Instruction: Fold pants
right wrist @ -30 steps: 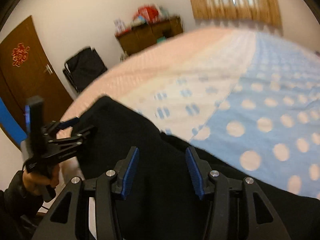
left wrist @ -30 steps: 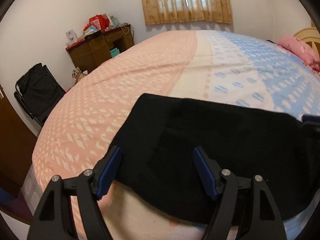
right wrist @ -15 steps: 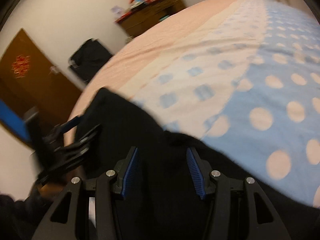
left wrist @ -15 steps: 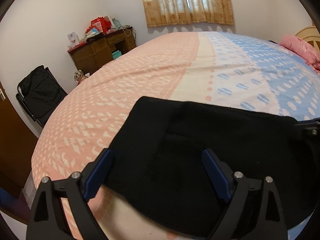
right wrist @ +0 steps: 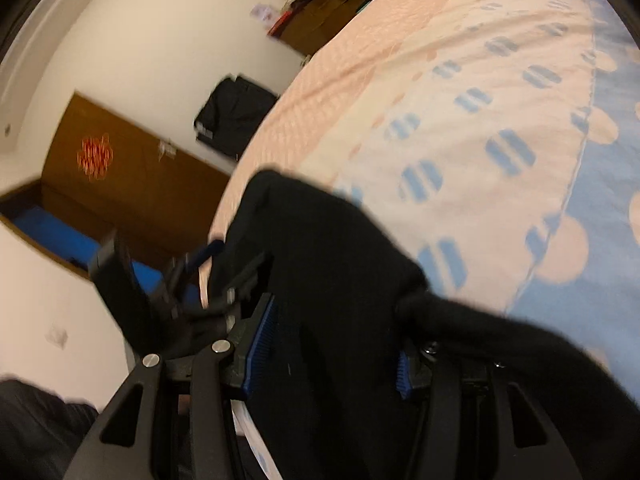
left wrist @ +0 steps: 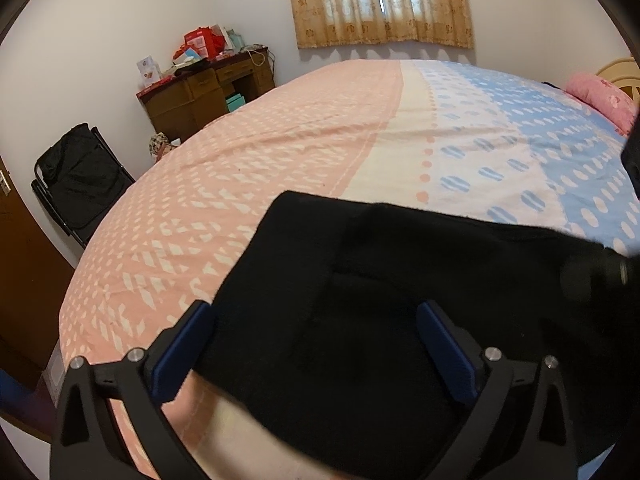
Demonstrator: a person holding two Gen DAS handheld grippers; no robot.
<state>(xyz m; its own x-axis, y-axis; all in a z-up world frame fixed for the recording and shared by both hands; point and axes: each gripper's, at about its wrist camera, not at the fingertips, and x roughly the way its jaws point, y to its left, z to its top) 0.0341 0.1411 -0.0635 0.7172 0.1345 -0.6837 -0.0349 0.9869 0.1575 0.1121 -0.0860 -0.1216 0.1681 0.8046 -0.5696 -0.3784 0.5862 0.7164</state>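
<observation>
Room, left wrist view: bedroom; bed point(left wrist: 280, 152) with pink, cream and blue patterned sheet fills frame; wooden desk point(left wrist: 200, 96) at 11 o'clock, black folding chair point(left wrist: 80, 176) at 9 o'clock, curtained window point(left wrist: 380, 0) at 12 o'clock, pink pillow point(left wrist: 604, 96) at 2 o'clock.
Pants, left wrist view: black pants point(left wrist: 400, 300) flat on near edge of bed, low centre to 4 o'clock; long axis runs left-right across the view.
Left gripper: left gripper point(left wrist: 312, 340) wide open, holds nothing; left finger off the cloth's left edge over the sheet, right finger over the cloth.
Room, right wrist view: tilted, blurred; brown door point(right wrist: 120, 176) at 9 o'clock, same sheet at 1 to 3 o'clock.
Pants, right wrist view: cloth bunched, raised hump at centre, runs off toward 4 o'clock.
Right gripper: right gripper point(right wrist: 332, 348) open, fabric lies between the fingers, pads apart, not clamped as far as visible.
Key relation: pants lie directly ahead of and under both grippers; left one sits at the left end of the cloth, at 8 o'clock in the right wrist view; right one sits mid-cloth, likely nearer the fold line.
</observation>
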